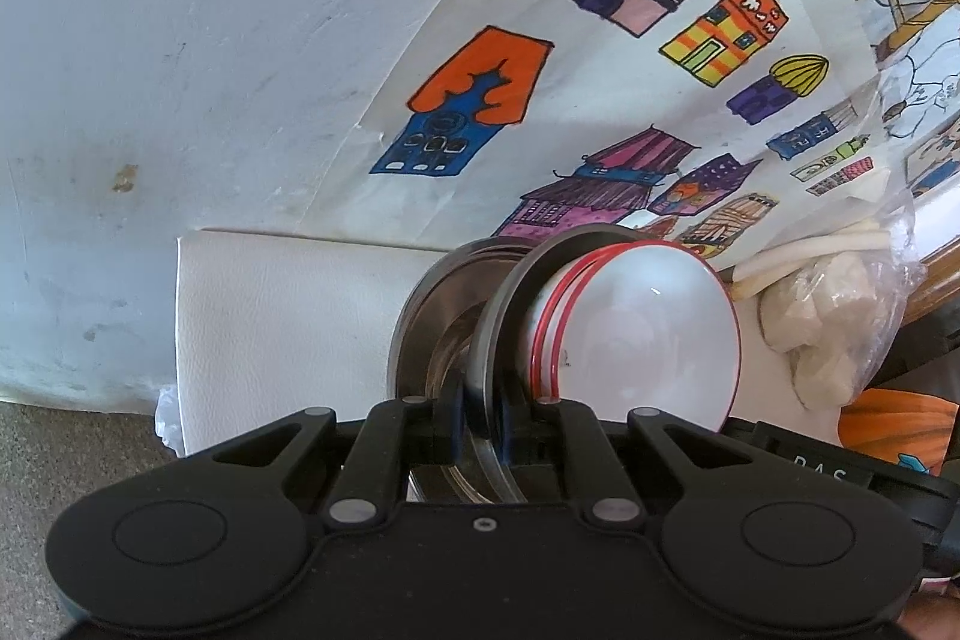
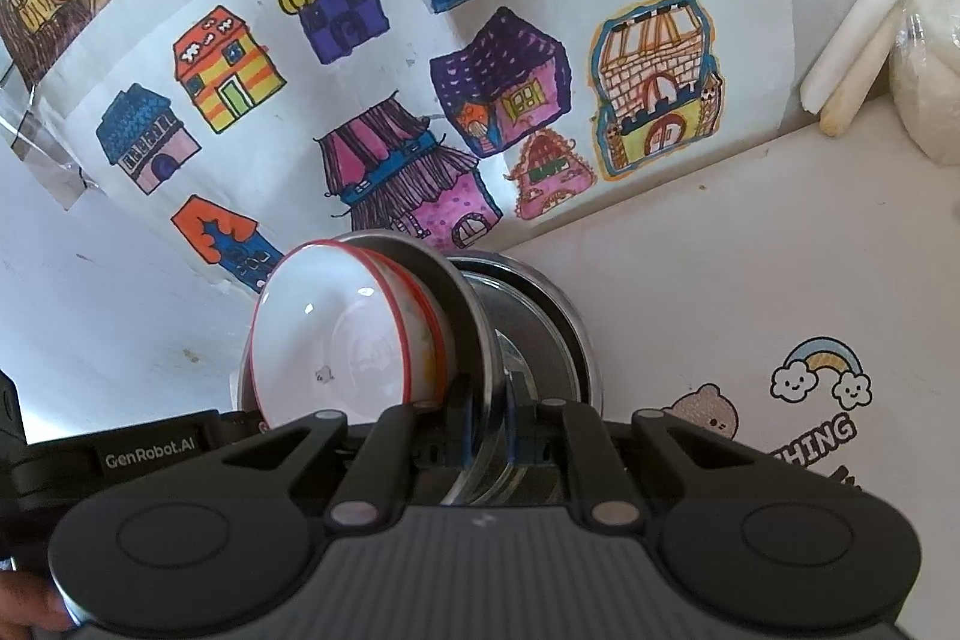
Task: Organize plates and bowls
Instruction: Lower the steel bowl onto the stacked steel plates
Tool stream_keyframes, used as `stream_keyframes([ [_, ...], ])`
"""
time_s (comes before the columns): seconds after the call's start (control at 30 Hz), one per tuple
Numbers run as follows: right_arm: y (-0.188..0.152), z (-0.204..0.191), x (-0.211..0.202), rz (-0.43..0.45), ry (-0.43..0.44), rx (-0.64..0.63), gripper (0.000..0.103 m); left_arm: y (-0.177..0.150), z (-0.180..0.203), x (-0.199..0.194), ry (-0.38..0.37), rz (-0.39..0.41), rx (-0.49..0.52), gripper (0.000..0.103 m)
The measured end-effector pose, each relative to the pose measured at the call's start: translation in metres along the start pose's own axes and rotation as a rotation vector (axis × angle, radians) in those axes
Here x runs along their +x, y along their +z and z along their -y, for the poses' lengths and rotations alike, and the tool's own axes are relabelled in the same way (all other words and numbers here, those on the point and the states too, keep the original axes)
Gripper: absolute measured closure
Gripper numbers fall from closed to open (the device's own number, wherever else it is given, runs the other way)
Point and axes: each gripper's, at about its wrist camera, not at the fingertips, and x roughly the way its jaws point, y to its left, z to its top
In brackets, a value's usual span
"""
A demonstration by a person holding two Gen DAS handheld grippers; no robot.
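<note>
I have both grippers on the same steel plate (image 1: 489,334), which stands almost on edge, its disc running away from each camera toward 12 o'clock. In the left wrist view my left gripper (image 1: 480,433) has its jaws closed on the plate's near rim at 6 o'clock of the plate. In the right wrist view my right gripper (image 2: 485,436) is clamped on the rim the same way, from the opposite side.

Two nested white bowls with red rims (image 1: 636,334) lie against one face of the plate, mouths tilted sideways. Through the left camera they open toward 3 o'clock; through the right camera the bowls (image 2: 336,340) open toward 9 o'clock. A second steel dish (image 1: 429,322) sits just behind the plate's other face, at 9 o'clock in the left view and at 3 o'clock (image 2: 552,334) in the right view. I cannot tell whether it touches the held plate.

Beyond the stack, at 12 o'clock, a paper drawing of coloured houses (image 2: 480,100) hangs on the wall. The white surface (image 2: 750,280) spreads open from 1 to 4 o'clock in the right view, carrying a cartoon sticker (image 2: 816,382) at 3 o'clock. A clear bag of pale lumps (image 1: 834,334) with white sticks crowds the bowls at 3 o'clock in the left view. The other gripper's body sits close beside the bowls in both views.
</note>
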Motion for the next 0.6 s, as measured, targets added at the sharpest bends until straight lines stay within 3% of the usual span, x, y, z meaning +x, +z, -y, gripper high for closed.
stream_keyframes([
  [0.6,0.0009,0.0021,0.0046,-0.002,0.011,0.010,0.092,0.0007,0.0021,0.0033,0.019,0.010,0.011,0.093],
])
